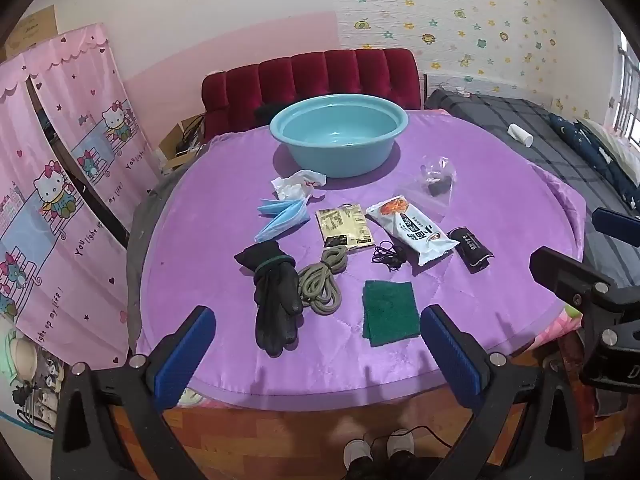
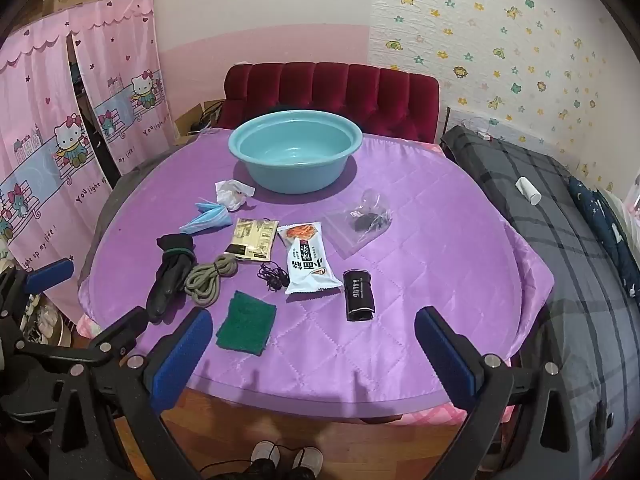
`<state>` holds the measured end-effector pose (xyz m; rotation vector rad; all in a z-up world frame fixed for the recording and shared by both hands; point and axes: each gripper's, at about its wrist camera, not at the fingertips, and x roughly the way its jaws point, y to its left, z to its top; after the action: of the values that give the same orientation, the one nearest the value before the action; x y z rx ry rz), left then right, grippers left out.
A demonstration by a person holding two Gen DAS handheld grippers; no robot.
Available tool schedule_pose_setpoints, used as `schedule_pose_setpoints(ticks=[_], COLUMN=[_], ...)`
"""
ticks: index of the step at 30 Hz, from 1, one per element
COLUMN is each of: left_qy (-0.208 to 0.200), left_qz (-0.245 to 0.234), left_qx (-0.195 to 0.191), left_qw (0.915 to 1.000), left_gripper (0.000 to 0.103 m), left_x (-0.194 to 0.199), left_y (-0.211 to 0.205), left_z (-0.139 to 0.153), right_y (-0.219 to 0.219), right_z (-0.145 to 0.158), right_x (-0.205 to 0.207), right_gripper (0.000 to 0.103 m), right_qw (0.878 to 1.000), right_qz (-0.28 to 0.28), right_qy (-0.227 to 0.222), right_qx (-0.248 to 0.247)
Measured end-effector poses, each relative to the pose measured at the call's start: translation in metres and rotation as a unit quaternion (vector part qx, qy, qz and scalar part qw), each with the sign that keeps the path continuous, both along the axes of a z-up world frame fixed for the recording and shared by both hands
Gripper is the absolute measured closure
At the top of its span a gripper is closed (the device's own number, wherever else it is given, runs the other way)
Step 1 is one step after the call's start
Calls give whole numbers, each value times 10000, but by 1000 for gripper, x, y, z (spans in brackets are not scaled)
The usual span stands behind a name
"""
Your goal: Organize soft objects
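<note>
A round table with a purple quilted cloth holds a teal basin at the back. In front lie a black glove, a grey rope coil, a green scouring pad, a blue face mask, crumpled tissue, snack packets, a black pouch. My left gripper and right gripper hover open and empty at the near edge.
A red tufted chair stands behind the table. A bed with a grey checked cover lies to the right. Pink cartoon curtains hang on the left. A clear plastic bag and a thin black cord also lie on the cloth.
</note>
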<state>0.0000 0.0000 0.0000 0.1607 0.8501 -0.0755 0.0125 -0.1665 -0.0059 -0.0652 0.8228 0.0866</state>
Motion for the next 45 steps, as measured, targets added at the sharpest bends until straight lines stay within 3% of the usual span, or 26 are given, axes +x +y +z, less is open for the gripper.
schedule_pose_setpoints(ticks=[45], left_qy=[-40], left_qz=[28], left_qx=[-3], left_qw=[10000], left_gripper=[0], left_x=[4], left_y=[1], left_z=[3], right_y=[0], right_z=[2], right_x=[8], right_gripper=[0], right_qw=[10000], right_qz=[-5], right_qy=[-9], right_qx=[-93])
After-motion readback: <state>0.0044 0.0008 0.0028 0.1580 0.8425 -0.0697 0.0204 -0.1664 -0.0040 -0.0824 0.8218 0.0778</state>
